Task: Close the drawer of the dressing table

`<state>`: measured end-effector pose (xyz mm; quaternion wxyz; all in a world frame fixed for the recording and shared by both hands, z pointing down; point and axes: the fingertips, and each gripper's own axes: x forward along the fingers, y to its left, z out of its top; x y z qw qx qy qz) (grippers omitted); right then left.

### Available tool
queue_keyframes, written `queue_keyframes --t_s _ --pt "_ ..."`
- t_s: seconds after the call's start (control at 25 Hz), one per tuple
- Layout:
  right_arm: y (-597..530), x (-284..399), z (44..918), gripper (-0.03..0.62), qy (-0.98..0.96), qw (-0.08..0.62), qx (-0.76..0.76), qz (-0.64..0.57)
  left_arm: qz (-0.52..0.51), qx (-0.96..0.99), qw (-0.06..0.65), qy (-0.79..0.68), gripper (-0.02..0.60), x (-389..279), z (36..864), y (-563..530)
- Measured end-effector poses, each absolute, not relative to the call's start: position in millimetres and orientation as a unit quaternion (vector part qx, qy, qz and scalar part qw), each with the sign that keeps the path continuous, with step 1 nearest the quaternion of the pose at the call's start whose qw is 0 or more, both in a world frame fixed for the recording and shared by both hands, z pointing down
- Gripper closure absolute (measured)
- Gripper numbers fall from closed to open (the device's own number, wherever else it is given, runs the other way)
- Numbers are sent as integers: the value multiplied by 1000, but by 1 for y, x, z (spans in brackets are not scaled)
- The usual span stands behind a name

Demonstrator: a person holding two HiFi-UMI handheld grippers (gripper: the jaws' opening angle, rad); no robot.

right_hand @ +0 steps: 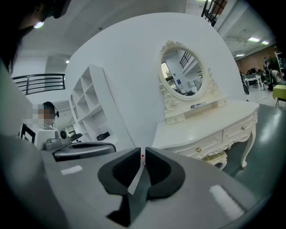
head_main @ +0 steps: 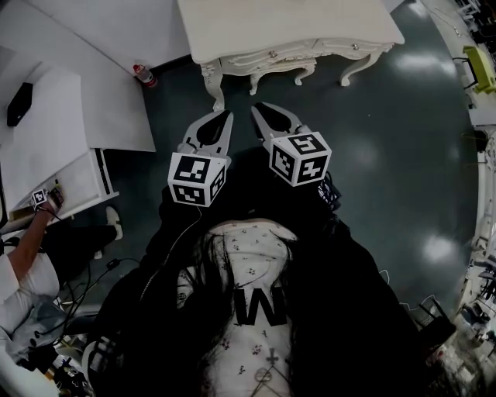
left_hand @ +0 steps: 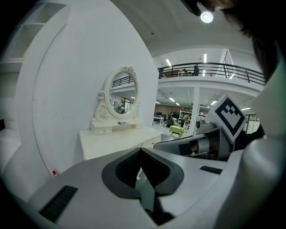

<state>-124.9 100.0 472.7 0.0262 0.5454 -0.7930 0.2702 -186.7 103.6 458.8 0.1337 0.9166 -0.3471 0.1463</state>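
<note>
A: Dressing table [head_main: 294, 23] first. Where is it?
B: Top centre of the head view. White, carved curved legs, standing on the dark floor [head_main: 403, 155]. The right gripper view shows it backed against a white wall [right_hand: 134, 67], with an oval mirror [right_hand: 182, 74] on top at the rear.
A: Drawers?
B: Drawer fronts [right_hand: 239, 129] with small gold knobs run along the front edge. From the right gripper view they look flush with the frame. Too far off to say more.
A: Left gripper [head_main: 227, 116]?
B: Held out from the person's chest and pointed at the table. It's well apart from it, with bare floor between. Jaws pressed together at the tips, nothing in them.
A: Right gripper [head_main: 260, 108]?
B: Just beside the left one, same heading, also well short of the table. Jaws stand a thin slit apart, nothing pinched. Through the slit a far-off red-capped bottle [head_main: 143, 74] shows.
A: Where's the bottle?
B: On the floor, left of the table's left leg in the head view.
A: Anything else?
B: A white shelf unit [right_hand: 89, 103] left of the table in the right gripper view. Another person [head_main: 27, 271] at the head view's left edge. A yellow-green chair [head_main: 480, 68] far right.
</note>
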Motion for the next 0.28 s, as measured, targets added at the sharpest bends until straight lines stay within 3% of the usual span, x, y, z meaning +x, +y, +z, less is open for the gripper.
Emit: queue_keyframes --t_s 0.28 --pt "95 -135 476 551 -800 35 537 267 142 915 136 -352 581 -192 462 102"
